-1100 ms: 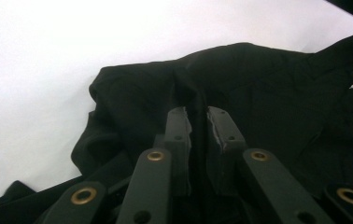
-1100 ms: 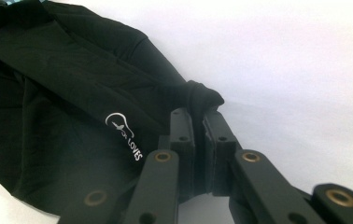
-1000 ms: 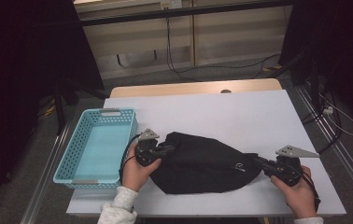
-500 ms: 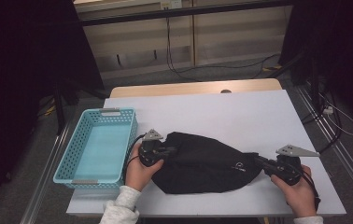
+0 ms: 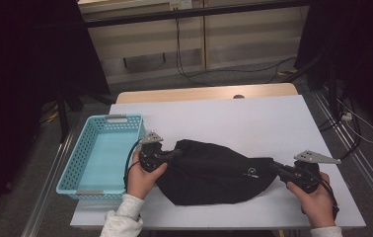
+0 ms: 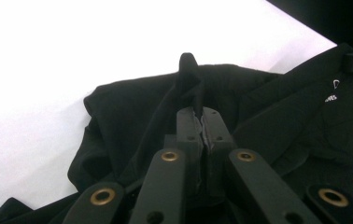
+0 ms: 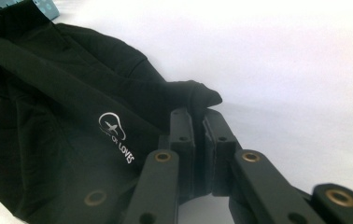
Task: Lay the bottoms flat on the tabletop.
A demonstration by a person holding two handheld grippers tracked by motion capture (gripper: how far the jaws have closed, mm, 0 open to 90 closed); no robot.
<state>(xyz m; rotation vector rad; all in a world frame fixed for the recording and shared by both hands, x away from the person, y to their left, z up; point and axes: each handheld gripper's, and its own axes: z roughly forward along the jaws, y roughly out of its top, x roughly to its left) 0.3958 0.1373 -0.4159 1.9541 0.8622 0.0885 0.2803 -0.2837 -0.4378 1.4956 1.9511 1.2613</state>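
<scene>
A: Left gripper (image 5: pixel 174 153) — jaws pinched tight on a fold of the black garment (image 5: pixel 214 173)!
B: Right gripper (image 5: pixel 276 168) matches it, clamped on the opposite end. The cloth lies on the white table (image 5: pixel 253 118), beside the blue basket (image 5: pixel 100 153).

- The high view looks forward and down over the white table (image 5: pixel 253 118) from the person's side.
- Each gripper view rides low and close, facing along its own jaws.
- All three share the black garment (image 5: pixel 214 170) (image 6: pixel 132 116) (image 7: pixel 48 130).
</scene>
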